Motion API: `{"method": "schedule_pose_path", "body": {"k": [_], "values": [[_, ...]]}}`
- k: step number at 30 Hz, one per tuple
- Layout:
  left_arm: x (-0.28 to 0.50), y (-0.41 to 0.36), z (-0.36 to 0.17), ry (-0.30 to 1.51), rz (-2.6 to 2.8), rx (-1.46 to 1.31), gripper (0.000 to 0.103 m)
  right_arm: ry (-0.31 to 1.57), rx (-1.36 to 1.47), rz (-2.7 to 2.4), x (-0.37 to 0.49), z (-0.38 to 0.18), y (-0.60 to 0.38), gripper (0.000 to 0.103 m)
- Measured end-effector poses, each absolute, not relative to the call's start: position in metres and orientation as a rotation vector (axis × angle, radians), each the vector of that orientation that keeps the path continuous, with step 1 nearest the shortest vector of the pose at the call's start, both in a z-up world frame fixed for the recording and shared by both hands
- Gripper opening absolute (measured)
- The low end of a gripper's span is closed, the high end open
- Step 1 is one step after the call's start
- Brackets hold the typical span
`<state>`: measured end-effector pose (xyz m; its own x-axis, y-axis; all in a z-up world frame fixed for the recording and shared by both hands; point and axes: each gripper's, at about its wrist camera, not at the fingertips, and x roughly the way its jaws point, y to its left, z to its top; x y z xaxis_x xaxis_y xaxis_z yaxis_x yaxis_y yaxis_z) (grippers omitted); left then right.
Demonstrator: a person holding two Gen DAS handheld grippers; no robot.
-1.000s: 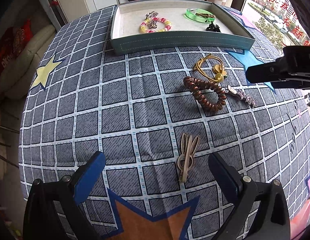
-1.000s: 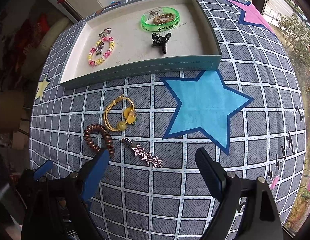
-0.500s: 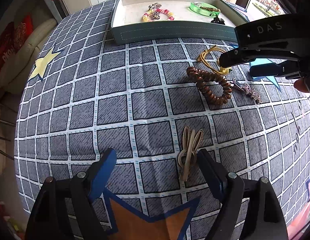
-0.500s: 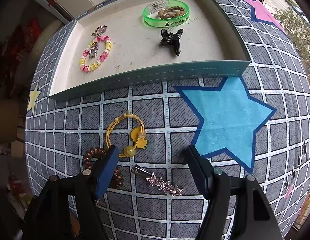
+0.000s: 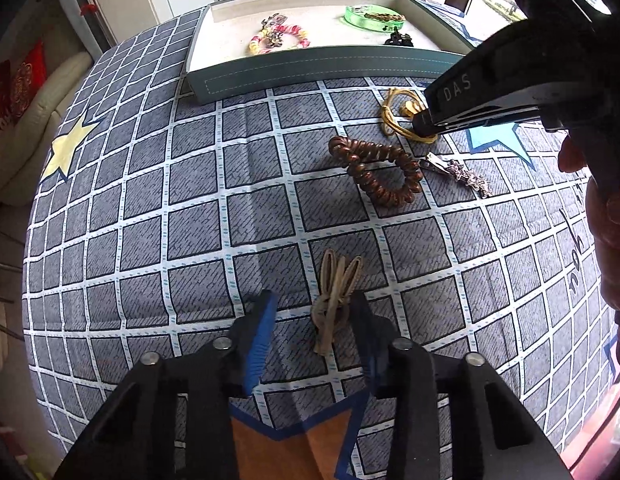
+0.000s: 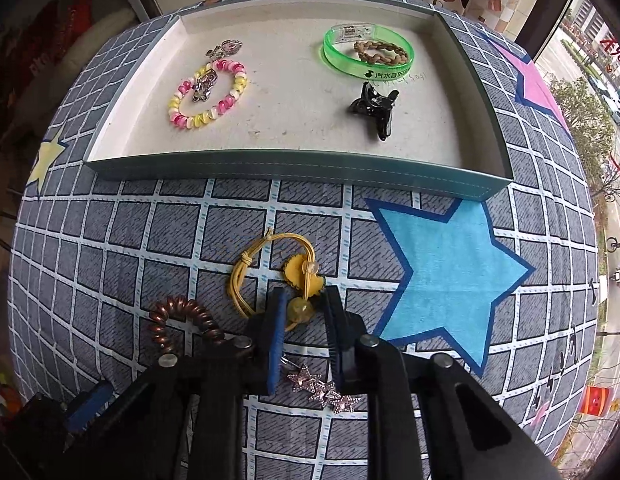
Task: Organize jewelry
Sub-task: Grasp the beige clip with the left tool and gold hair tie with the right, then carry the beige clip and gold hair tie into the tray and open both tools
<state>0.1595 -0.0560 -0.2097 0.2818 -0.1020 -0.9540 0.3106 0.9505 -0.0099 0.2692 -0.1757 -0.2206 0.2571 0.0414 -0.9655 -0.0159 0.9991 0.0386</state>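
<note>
My left gripper (image 5: 311, 312) is low over the checked cloth, its jaws partly closed around a tan bunny-ear hair clip (image 5: 333, 300), a gap still showing on the left side. My right gripper (image 6: 304, 304) has its jaws narrowed around the yellow bead of a yellow hair tie (image 6: 270, 268); it also shows in the left wrist view (image 5: 401, 116). A brown spiral hair tie (image 5: 377, 172) and a star-studded clip (image 6: 323, 390) lie between. The teal tray (image 6: 298, 168) beyond holds a pink-yellow bracelet (image 6: 208, 94), a green bangle (image 6: 367, 58) and a black claw clip (image 6: 373, 108).
The cloth carries a blue star (image 6: 449, 276), a yellow star (image 5: 68, 148) and an orange star (image 5: 294, 452) under the left gripper. A sofa edge (image 5: 38, 120) lies beyond the table's left side. A window stands at the right.
Both grippers have lowered and narrowed: the left onto the bunny-ear clip, the right forward onto the yellow hair tie's bead.
</note>
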Motion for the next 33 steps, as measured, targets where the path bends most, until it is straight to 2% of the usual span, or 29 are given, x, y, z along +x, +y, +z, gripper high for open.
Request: {"method": "schedule_pose_path", "body": {"k": [3,15,33], "values": [[0.159,-0.065,-0.209,1.255,-0.291,0.197,0.031,1.307,0.080,0.058,0.268,-0.220,-0.185,0.014],[0.182,-0.041,-0.198,1.287,-0.306,-0.026,0.032,1.286,0.275,0.086,0.249,-0.204,-0.245,0.014],[0.231,-0.026,-0.136,1.132,-0.321,-0.062,0.032,1.201,0.348,0.116,0.251,-0.149,-0.277,0.014]]}}
